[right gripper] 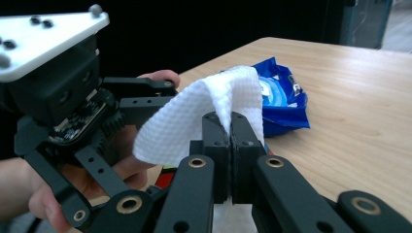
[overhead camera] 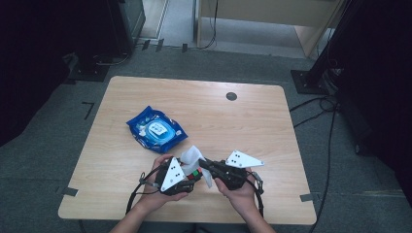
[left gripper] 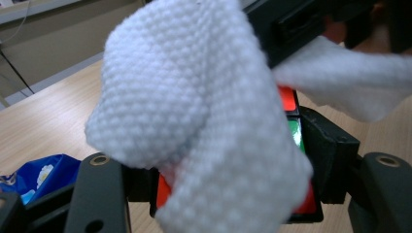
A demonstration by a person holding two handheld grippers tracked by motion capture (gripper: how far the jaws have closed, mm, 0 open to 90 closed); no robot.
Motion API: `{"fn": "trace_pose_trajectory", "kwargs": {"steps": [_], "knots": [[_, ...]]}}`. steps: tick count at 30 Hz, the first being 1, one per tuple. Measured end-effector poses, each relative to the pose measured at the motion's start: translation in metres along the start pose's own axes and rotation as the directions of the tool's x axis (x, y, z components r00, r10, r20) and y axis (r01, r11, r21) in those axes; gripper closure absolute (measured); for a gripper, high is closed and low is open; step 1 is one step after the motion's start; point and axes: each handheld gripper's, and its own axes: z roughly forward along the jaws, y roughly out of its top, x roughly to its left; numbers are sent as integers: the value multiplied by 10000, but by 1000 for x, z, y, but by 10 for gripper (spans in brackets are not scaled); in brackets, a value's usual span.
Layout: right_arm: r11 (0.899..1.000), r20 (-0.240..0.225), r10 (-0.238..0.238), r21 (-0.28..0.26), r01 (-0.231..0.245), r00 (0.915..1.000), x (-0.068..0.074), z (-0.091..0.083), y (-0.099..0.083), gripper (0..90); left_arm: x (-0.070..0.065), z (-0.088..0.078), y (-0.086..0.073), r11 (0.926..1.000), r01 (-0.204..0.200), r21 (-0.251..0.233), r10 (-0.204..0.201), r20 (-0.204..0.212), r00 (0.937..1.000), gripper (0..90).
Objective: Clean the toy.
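Note:
A colour puzzle cube [overhead camera: 196, 173] with red and green faces [left gripper: 294, 133] is held above the table's near edge, with my left gripper [overhead camera: 193, 176] [left gripper: 218, 162] shut on its sides. A white wet wipe [overhead camera: 192, 156] [left gripper: 194, 111] [right gripper: 189, 124] drapes over the cube and hides most of it. My right gripper [overhead camera: 204, 165] [right gripper: 229, 128] comes in from the right, its jaws shut on a fold of the wipe, pressing it against the cube. A hand holds each gripper.
A blue pack of wet wipes [overhead camera: 156, 129] [right gripper: 286, 99] [left gripper: 39, 177] lies on the wooden table [overhead camera: 243, 126] left of centre, beyond the grippers. A small dark round cap [overhead camera: 231, 96] is set in the far side. Cables trail from both grippers.

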Motion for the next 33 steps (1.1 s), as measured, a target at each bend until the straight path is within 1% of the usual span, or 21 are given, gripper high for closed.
{"fn": "trace_pose_trajectory", "kwargs": {"steps": [2,3,4,6,8,9,10,12,13,16,18,19,20,21,23,24,25,27,29,31,33], "knots": [[9999,103,112,-31,-112,9999,-3,-1,-1,889,0,-1,0,9999,0,-110,1,91,10000,343],[10000,227,60,7,-60,9997,-4,-1,-1,889,1,-3,1,9996,54,-265,-50,152,9999,343],[9999,487,-44,153,37,9988,-6,-1,-2,888,1,-5,3,9992,61,-401,-53,195,9998,343],[9990,933,-107,452,65,9956,-10,1,-5,889,1,-8,5,9981,48,-610,-36,203,9998,343],[9966,1162,78,807,-173,9932,-16,3,-10,890,1,-10,6,9975,30,-708,-15,204,9998,343],[9956,1185,190,884,-297,9928,-19,4,-12,890,1,-10,6,9971,73,-761,-58,199,9998,343],[9944,1151,302,974,-415,9929,-21,5,-13,889,2,-11,6,9967,157,-798,-140,222,9997,343],[9936,1197,271,1053,-398,9924,-21,5,-13,889,4,-11,5,9963,223,-833,-205,221,9995,343],[9945,1183,240,986,-358,9927,-20,4,-12,889,5,-11,5,9966,210,-802,-194,201,9996,343],[9980,895,169,586,-222,9958,-12,0,-4,888,4,-9,3,9983,37,-581,-30,127,9999,343],[9995,462,112,287,-125,9989,-4,-3,1,885,3,-8,4,9984,21,-559,-13,152,9999,343],[9998,376,-31,185,24,9993,0,-3,3,884,3,-9,4,9982,23,-595,-15,138,9999,343],[9997,522,-193,137,186,9984,5,-4,5,883,3,-9,4,9979,85,-644,-74,169,9998,343],[9996,548,-256,106,250,9982,6,-4,6,881,4,-10,5,9975,115,-699,-102,188,9998,343],[10000,470,40,69,-43,9989,3,-5,5,882,5,-12,6,9965,199,-808,-187,156,9997,343],[9999,502,119,113,-125,9987,1,-4,4,883,5,-12,6,9959,307,-853,-292,178,9994,343],[9998,586,71,169,-81,9983,0,-4,2,884,6,-13,6,9953,363,-895,-348,179,9992,343],[9993,686,129,331,-152,9976,-3,-3,-1,884,9,-15,6,9942,495,-953,-480,184,9987,343],[9981,997,-170,605,109,9949,-6,-1,-3,884,11,-16,6,9921,667,-1059,-650,192,9977,343],[9933,1396,-626,1051,481,9882,-9,2,-7,883,13,-18,6,9907,745,-1141,-729,181,9972,343],[9886,1608,-781,1398,556,9839,-14,5,-12,883,15,-19,7,9897,760,-1210,-751,119,9971,343]]}}
